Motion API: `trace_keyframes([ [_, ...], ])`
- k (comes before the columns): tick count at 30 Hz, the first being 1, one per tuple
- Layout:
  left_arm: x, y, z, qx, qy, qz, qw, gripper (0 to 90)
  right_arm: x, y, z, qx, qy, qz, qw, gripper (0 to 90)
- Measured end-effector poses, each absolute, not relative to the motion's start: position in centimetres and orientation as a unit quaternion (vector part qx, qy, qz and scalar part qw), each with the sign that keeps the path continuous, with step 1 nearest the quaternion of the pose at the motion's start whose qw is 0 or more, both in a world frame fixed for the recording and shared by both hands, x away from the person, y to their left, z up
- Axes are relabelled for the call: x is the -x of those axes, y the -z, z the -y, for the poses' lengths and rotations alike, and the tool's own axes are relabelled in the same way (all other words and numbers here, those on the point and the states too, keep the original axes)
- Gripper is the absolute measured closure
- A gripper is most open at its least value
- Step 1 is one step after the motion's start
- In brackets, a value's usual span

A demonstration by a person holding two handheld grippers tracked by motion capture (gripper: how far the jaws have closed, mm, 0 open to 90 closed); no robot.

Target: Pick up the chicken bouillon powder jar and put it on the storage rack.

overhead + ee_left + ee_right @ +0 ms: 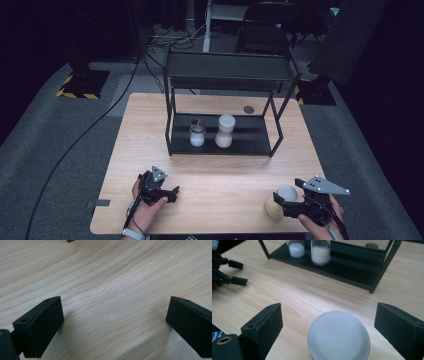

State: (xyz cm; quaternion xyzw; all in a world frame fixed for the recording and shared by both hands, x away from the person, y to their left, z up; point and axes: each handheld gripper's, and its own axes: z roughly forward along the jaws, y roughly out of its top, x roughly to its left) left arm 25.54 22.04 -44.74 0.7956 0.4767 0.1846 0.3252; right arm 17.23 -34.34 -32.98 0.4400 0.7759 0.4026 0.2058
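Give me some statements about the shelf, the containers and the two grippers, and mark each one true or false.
1. Two containers stand on the lower shelf of the black rack. True.
2. The left gripper is shut on a jar. False: its jaws are open over bare table.
3. The white-lidded container sits between the open jaws of the right gripper. True.
4. The rack's top shelf holds a bottle. False: nothing stands on it.
5. The taller container is right of the shorter jar in the high view. True.
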Motion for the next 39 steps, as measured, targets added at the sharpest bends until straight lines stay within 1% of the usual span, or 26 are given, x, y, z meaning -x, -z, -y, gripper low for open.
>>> trace_keyframes([
  [5,-25.5,44.7,-22.0,-0.796,-0.185,-0.477,0.325,1.4,-17.1,33.6,33.8,-0.442,-0.387,-0.781,0.213,7.6],
  [13,-25.5,44.7,-22.0,-0.796,-0.185,-0.477,0.325,1.5,-17.5,34.7,33.6,-0.45,-0.375,-0.785,0.203,9.4],
  [18,-25.5,44.7,-22.0,-0.796,-0.185,-0.477,0.325,1.4,-17.8,35.4,33.6,-0.454,-0.367,-0.787,0.201,18.5],
  [20,-25.5,44.7,-22.0,-0.796,-0.185,-0.477,0.325,1.4,-17.8,35.6,33.7,-0.452,-0.368,-0.787,0.201,24.2],
  [25,-25.5,44.7,-22.0,-0.795,-0.185,-0.477,0.325,1.4,-17.7,36.1,34.1,-0.451,-0.375,-0.783,0.208,32.7],
  [30,-25.5,44.7,-22.0,-0.796,-0.185,-0.477,0.325,1.5,-17.3,36.3,33.9,-0.441,-0.376,-0.786,0.218,33.4],
  [39,-25.5,44.7,-22.0,-0.796,-0.185,-0.477,0.325,1.5,-17.3,35.7,34.1,-0.434,-0.387,-0.783,0.221,33.5],
])
